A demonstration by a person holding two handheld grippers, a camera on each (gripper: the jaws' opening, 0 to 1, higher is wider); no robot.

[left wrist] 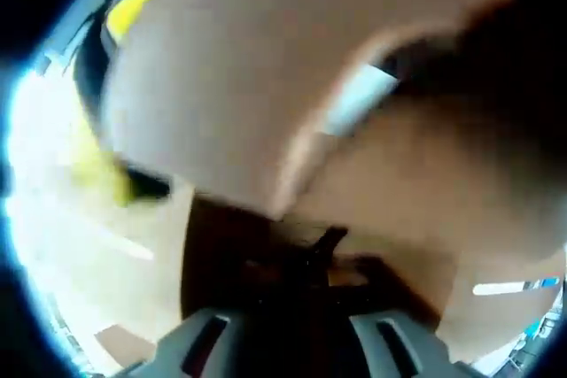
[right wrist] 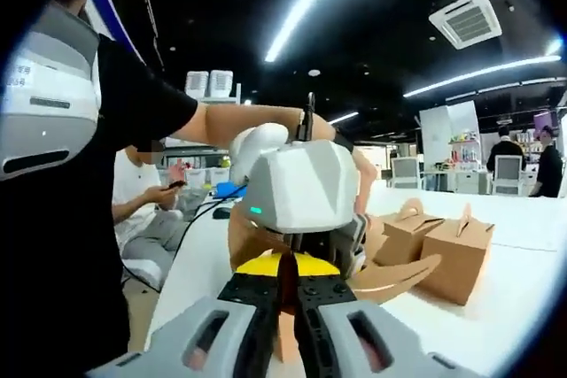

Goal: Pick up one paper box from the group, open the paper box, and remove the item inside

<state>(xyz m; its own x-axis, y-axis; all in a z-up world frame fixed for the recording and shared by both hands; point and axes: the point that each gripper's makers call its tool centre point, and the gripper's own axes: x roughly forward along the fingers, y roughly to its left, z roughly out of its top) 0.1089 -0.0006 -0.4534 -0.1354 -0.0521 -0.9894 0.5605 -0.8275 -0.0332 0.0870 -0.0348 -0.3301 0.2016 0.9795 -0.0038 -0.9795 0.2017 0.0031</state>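
Observation:
An open brown paper box [right wrist: 251, 241] hangs above the white table [right wrist: 505, 316], and a yellow item [right wrist: 266, 265] shows inside it. My right gripper [right wrist: 285, 297] is shut on one of its brown flaps. My left gripper [right wrist: 306, 245] faces the right one from the other side and grips the same box. In the left gripper view the blurred brown box [left wrist: 230, 86] is very close. There my left gripper [left wrist: 306, 276] is shut on its cardboard, with yellow [left wrist: 97, 165] at the left edge.
Two more closed paper boxes [right wrist: 409, 235] [right wrist: 461, 256] stand on the table to the right. A person in a black shirt [right wrist: 80, 219] stands close on the left, and another sits behind them. Desks and chairs stand far back on the right.

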